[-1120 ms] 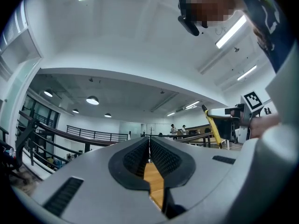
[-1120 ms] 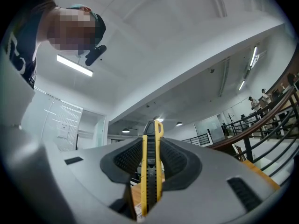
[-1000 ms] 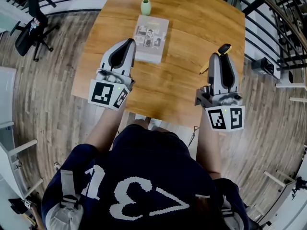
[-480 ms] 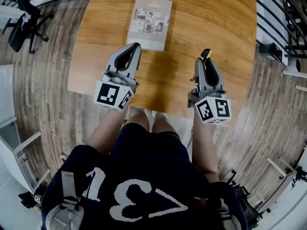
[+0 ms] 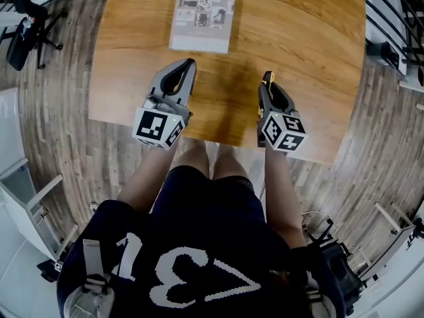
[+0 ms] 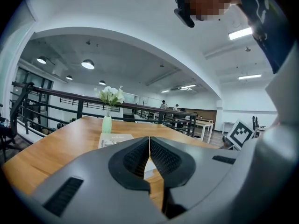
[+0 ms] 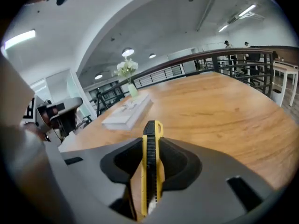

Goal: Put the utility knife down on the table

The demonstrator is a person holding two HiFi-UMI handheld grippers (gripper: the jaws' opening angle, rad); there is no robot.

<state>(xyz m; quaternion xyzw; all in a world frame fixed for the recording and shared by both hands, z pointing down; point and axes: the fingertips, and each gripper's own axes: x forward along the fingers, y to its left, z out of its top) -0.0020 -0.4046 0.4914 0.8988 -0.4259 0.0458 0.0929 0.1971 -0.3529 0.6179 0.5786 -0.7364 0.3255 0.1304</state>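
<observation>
As the right gripper (image 5: 268, 90) has swung in from the table's right side over the last second, it now sits close to the left gripper (image 5: 187, 65), both low over the near part of the table (image 5: 311, 58). Its marker cube overhangs the near edge. That shift looks like a search for a spot to set the load down, but the release has not happened: the right jaws are clamped on the utility knife (image 7: 150, 162), which is carried above the wood rather than lying on it. The left jaws are pressed together with nothing between them, and that gripper has hardly moved relative to the book (image 5: 204, 12) lying further out on the table.

The knife is a slim yellow body with a black ribbed strip running along its top. Its rounded far end sticks out past the jaw tips and points away from the person, roughly toward the book and the vase (image 7: 133, 90) of white flowers beyond. Whether the blade is extended cannot be told, since the near end is buried in the gripper. Lowering further and then opening the jaws seems to be what remains.
</observation>
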